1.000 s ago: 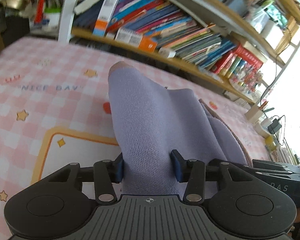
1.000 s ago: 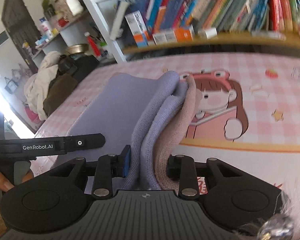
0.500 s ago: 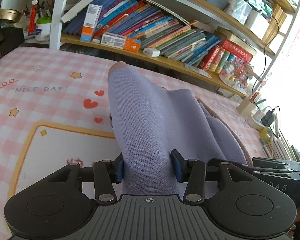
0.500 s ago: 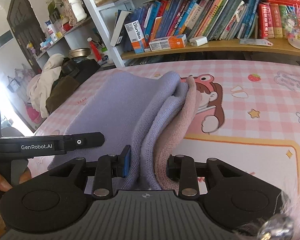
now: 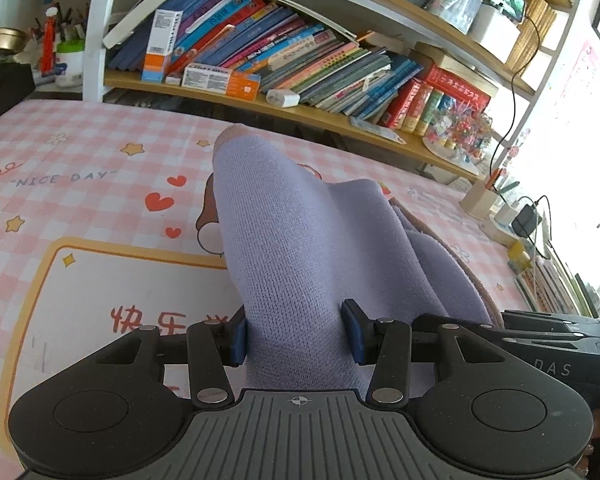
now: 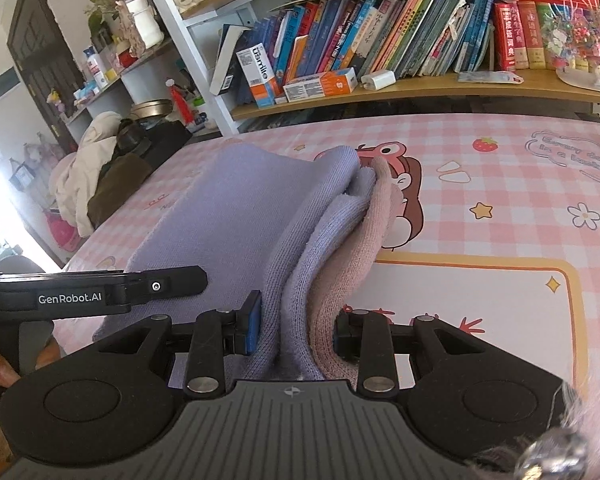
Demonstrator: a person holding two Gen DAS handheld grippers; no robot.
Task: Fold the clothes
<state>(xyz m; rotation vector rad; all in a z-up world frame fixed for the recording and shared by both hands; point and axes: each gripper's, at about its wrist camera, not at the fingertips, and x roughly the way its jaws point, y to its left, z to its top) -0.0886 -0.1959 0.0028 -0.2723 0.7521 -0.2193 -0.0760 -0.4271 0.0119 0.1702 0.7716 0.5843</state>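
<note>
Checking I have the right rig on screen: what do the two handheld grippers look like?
Both match: the left gripper and right gripper have a grey ribbed body, black linkage arms with silver rivets, round black side caps and blue pads on the fingers. From the right wrist view, the left gripper's black bar reads "GenRobot.AI" in white. From the left wrist view, the right gripper's bar shows "DAS". No cables or sleeves visible.

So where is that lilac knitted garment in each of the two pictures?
Left wrist view: the lilac knitted garment fills the centre, running up from the left claw that clamps it.
Right wrist view: it spreads centre-left, bunched in the right claw.
Shared landmark: the orange and white box on the bookshelf.
</note>
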